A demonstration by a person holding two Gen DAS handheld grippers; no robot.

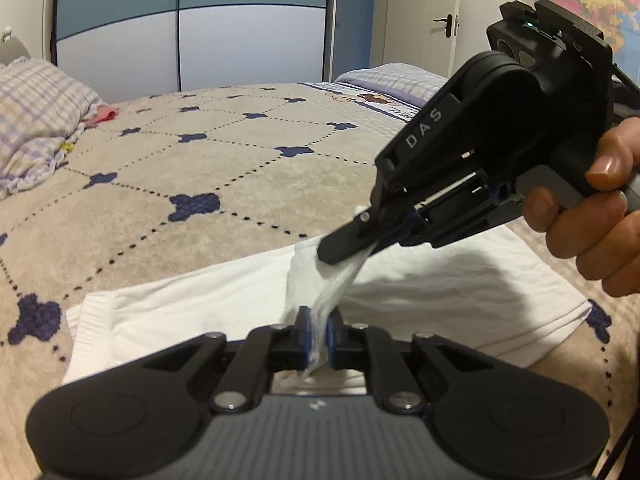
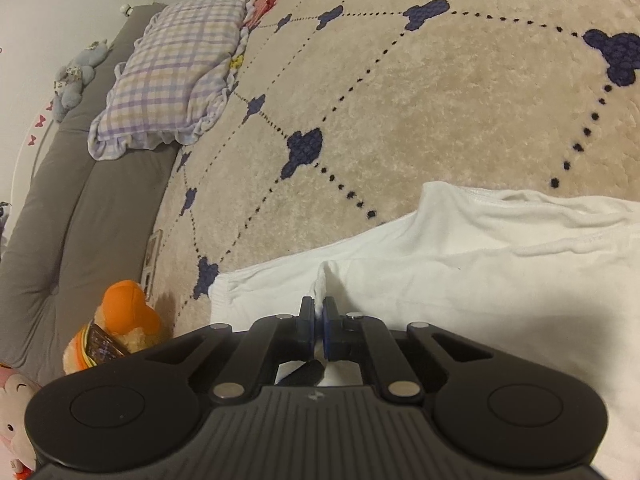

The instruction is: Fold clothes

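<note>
surface: I see a bed under a beige blanket point(image 1: 248, 168) with dark blue clover patches and dotted lines | on it: white garment point(image 1: 440, 296) spread at my near edge | checked pillow point(image 2: 176, 76) at the grey headboard end, pink cloth point(image 1: 105, 114) just beside it | second checked pillow point(image 1: 396, 78) at the far edge
</note>
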